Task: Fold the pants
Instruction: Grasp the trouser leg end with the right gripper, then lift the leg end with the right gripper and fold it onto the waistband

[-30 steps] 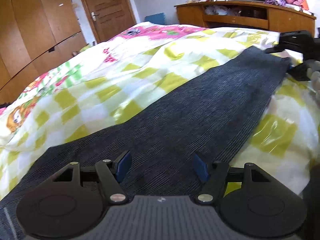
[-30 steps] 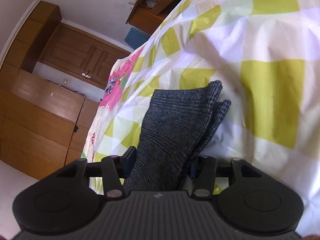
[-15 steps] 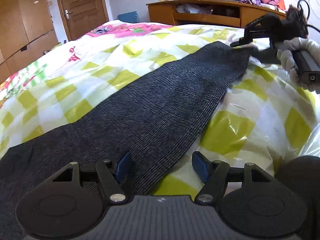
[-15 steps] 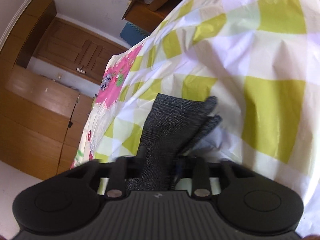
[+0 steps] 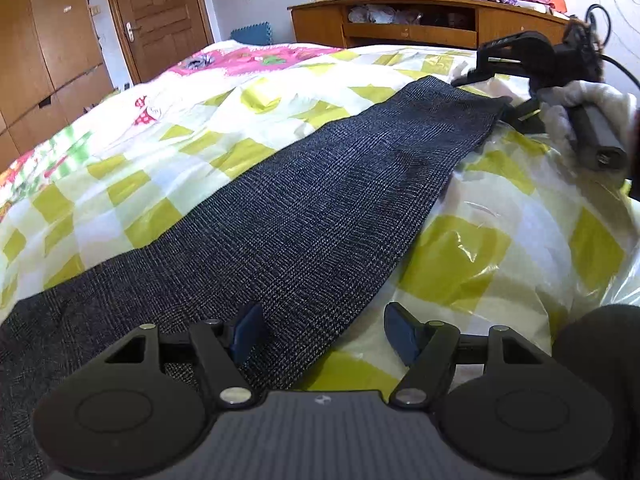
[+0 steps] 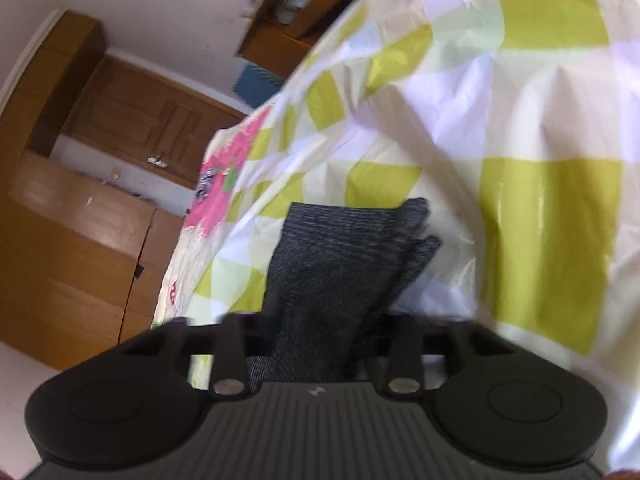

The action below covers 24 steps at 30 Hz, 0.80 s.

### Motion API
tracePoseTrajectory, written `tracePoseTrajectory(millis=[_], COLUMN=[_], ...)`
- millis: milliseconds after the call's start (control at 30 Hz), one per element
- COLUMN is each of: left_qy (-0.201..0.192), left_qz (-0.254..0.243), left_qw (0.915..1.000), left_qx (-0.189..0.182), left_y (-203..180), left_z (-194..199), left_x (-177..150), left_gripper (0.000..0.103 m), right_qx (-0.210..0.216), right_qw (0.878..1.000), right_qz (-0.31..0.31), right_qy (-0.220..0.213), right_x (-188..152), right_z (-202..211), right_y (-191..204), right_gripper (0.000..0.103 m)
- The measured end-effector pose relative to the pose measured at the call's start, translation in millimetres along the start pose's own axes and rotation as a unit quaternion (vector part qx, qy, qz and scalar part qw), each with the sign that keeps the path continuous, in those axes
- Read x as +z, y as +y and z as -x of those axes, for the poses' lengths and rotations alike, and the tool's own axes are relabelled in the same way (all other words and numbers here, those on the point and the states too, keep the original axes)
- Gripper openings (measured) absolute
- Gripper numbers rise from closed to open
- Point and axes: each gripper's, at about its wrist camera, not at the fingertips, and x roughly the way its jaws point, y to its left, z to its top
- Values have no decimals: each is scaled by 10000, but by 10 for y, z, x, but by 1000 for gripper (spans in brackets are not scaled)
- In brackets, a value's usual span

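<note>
The dark grey pants point(image 5: 304, 208) lie stretched out in a long strip on the bed's yellow-checked cover point(image 5: 500, 264). At the pants' far end the right gripper point(image 6: 320, 320) has just closed, its fingers clamped on the cloth. At their near end the left gripper point(image 5: 320, 332) hovers over the pants' edge, fingers point(image 5: 249, 330) apart, nothing held.

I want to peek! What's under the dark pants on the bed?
The dark pants lie flat on a yellow-and-white checked sheet, which shows all around them. Whatever lies directly beneath the cloth is covered, so nothing else can be seen there.
</note>
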Motion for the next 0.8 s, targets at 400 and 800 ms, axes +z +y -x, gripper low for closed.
tracePoseTrajectory(millis=[400, 800], left_qy=[-415, -652], left_qz=[727, 1789], left_qw=[9964, 9703], left_qx=[113, 1495], left_y=[381, 1440], left_z=[425, 1407], left_x=[-243, -1346], left_gripper=[81, 81], right_qx=[1822, 2070], right_qw=[9542, 8465], right_qz=[2040, 3713], right_qy=[1211, 3206], right_x=[-1070, -3879], right_z=[148, -328], right_y=[2080, 3302], right_gripper=[9, 9])
